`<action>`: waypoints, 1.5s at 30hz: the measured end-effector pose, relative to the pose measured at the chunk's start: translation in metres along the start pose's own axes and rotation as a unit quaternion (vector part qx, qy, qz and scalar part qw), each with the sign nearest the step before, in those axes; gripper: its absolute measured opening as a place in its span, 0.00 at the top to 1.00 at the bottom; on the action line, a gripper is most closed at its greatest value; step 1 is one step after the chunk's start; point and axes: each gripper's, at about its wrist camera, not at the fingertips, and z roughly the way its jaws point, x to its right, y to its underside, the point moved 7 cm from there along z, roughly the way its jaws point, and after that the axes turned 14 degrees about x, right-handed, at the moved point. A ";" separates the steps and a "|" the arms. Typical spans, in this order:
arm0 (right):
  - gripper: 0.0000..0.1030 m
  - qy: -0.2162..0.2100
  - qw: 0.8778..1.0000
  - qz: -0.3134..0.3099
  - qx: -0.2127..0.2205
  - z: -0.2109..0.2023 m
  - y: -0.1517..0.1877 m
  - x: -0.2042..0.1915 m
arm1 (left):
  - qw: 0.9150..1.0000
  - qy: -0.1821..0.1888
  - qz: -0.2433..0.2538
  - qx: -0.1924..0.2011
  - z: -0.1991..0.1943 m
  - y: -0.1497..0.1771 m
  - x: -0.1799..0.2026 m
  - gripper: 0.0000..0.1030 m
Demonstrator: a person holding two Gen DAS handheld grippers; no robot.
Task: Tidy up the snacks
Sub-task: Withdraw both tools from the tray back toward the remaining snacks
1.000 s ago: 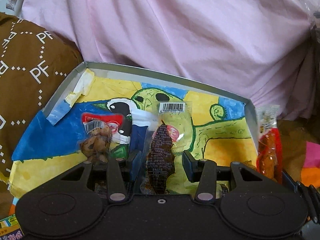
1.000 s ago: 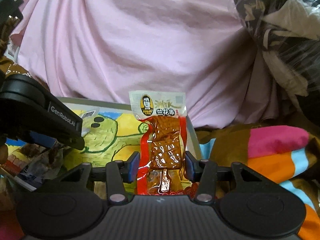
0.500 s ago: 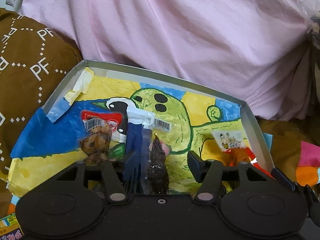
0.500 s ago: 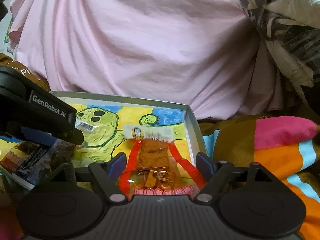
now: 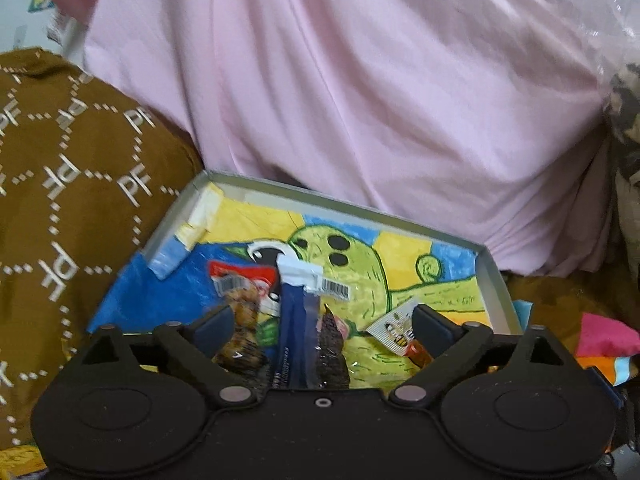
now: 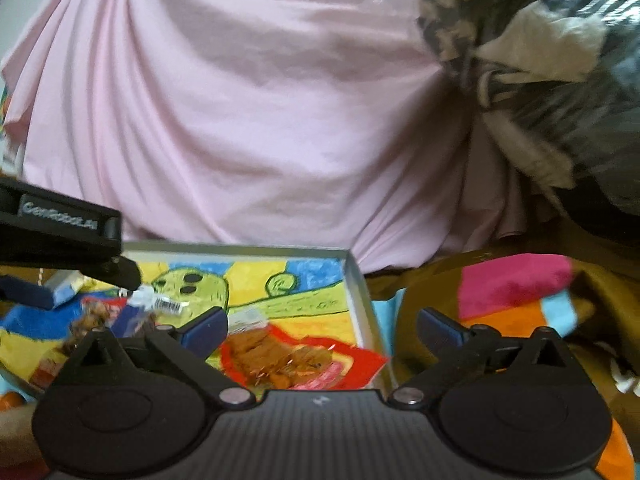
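Both the left gripper (image 5: 322, 320) and right gripper (image 6: 322, 326) are opening their jaws, gripping nothing, snack packets (image 5: 294, 320) lying loose in the painted tray (image 5: 496, 280) at twelve o'clock.

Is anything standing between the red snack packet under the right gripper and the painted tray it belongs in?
Nothing visible does: the red snack packet already lies in the tray, by its right wall. The right gripper jaws are opening with no pad on it.
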 end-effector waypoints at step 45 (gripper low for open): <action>0.00 -0.055 0.995 0.041 -0.069 -0.200 -0.025 -0.017 | 0.998 -0.007 0.056 -0.034 -0.213 0.041 -0.077 0.01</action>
